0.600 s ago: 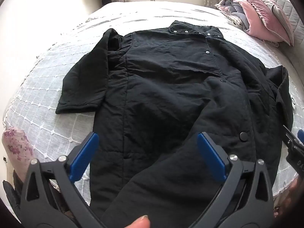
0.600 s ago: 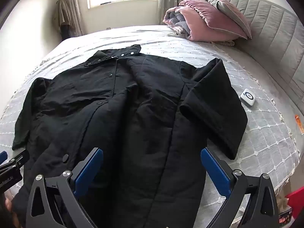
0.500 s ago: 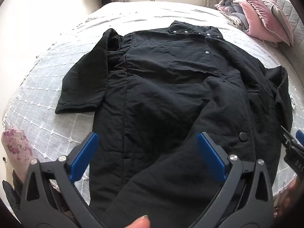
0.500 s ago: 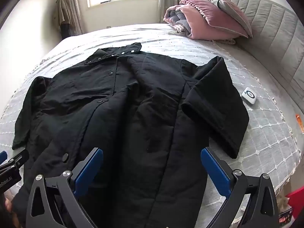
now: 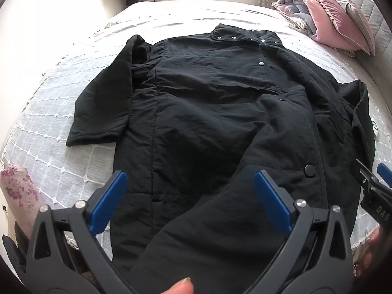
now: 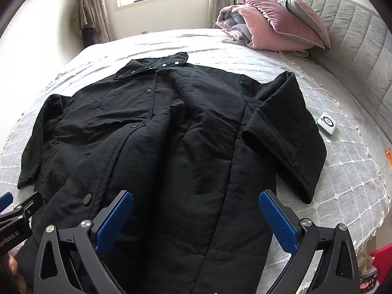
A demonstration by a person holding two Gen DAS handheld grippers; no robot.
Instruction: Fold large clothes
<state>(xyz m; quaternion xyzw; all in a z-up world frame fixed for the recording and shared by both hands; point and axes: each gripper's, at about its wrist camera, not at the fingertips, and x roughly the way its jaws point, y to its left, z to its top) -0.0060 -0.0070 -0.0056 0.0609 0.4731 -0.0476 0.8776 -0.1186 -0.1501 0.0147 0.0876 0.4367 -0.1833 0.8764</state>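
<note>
Coat (image 5: 220, 122) lies flat, face up, collar far, across the bed (image 6: 343, 171); with my left gripper (image 5: 191, 191) and right gripper (image 6: 196, 210) both wide open over the near hem, I'd pinch each sleeve cuff and fold inward.

Left gripper (image 5: 191, 191) and right gripper (image 6: 196, 210) both hovered side by side, jaws spread wide, gripping nothing.
</note>
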